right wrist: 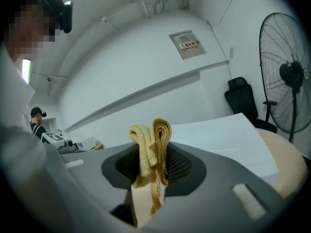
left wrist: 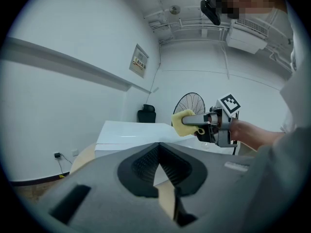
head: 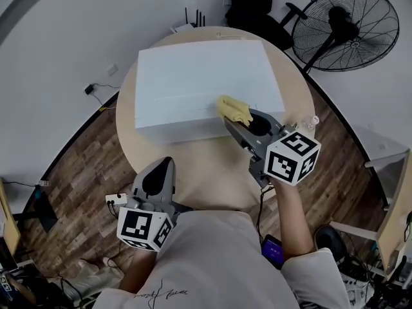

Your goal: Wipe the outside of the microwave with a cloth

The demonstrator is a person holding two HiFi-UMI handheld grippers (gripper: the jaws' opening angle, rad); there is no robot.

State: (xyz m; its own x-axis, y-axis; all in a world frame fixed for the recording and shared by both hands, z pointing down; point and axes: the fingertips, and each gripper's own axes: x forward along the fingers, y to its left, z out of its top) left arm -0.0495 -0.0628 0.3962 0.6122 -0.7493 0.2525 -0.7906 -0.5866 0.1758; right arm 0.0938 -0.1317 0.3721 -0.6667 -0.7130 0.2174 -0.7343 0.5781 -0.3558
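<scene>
Between the right gripper's [head: 229, 122] clenched jaws sits the yellow cloth [head: 233, 109], at the near top edge of the white microwave [head: 193, 76]. The left gripper [head: 166, 163], closed and empty, hangs short of it over the table [head: 212, 166].

Everything's lit bright and flat by cool white room light from overhead, so shadows are super soft. There's just a faint one on the table [head: 212, 166] along the near side of the microwave [head: 206, 76], whose white top is nearly blown out. Both gripper views are heavy fisheye with black corners and a bowed wall ledge [right wrist: 146, 93], and things right at the lens go a bit soft while the cloth [right wrist: 151, 149] stays fairly sharp.
</scene>
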